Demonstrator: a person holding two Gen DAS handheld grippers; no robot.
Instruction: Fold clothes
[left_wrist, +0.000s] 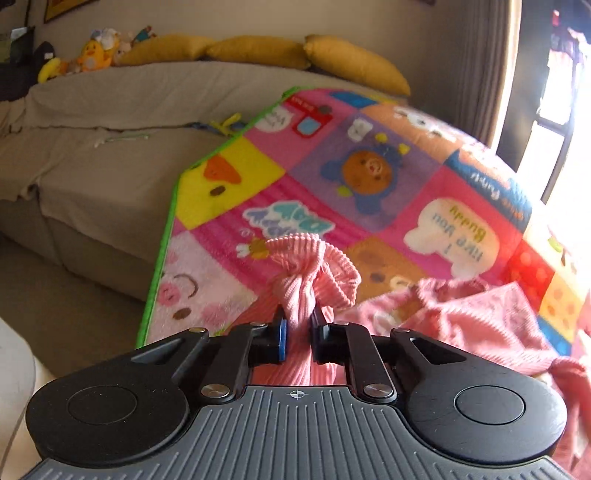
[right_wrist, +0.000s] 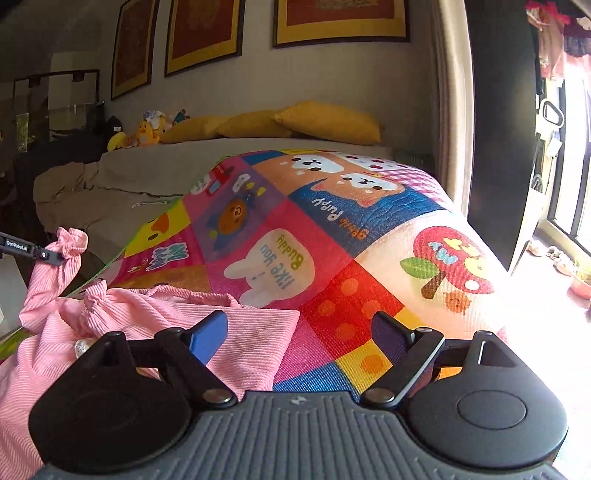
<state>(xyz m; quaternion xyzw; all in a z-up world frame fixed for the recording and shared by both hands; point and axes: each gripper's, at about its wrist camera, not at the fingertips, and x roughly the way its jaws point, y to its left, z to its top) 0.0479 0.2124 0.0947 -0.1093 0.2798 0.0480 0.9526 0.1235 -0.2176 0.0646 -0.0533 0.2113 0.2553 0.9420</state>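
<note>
A pink ribbed garment (left_wrist: 461, 321) lies crumpled on a colourful cartoon play mat (left_wrist: 369, 177) spread over a beige bed. My left gripper (left_wrist: 298, 325) is shut on a bunched end of the garment (left_wrist: 314, 266), which puffs out past the fingertips and is lifted off the mat. In the right wrist view the garment (right_wrist: 140, 332) lies at the lower left on the mat (right_wrist: 332, 240), and the left gripper (right_wrist: 55, 256) shows at the far left pinching a raised end. My right gripper (right_wrist: 299, 336) is open and empty, just above the mat, its left finger over the garment's edge.
The beige bed (left_wrist: 110, 177) extends left of the mat, with yellow pillows (left_wrist: 258, 51) and stuffed toys (left_wrist: 92, 55) along the back. A bright window (right_wrist: 569, 184) and a dark curtain (right_wrist: 498, 129) are on the right. Framed pictures (right_wrist: 203, 33) hang on the wall.
</note>
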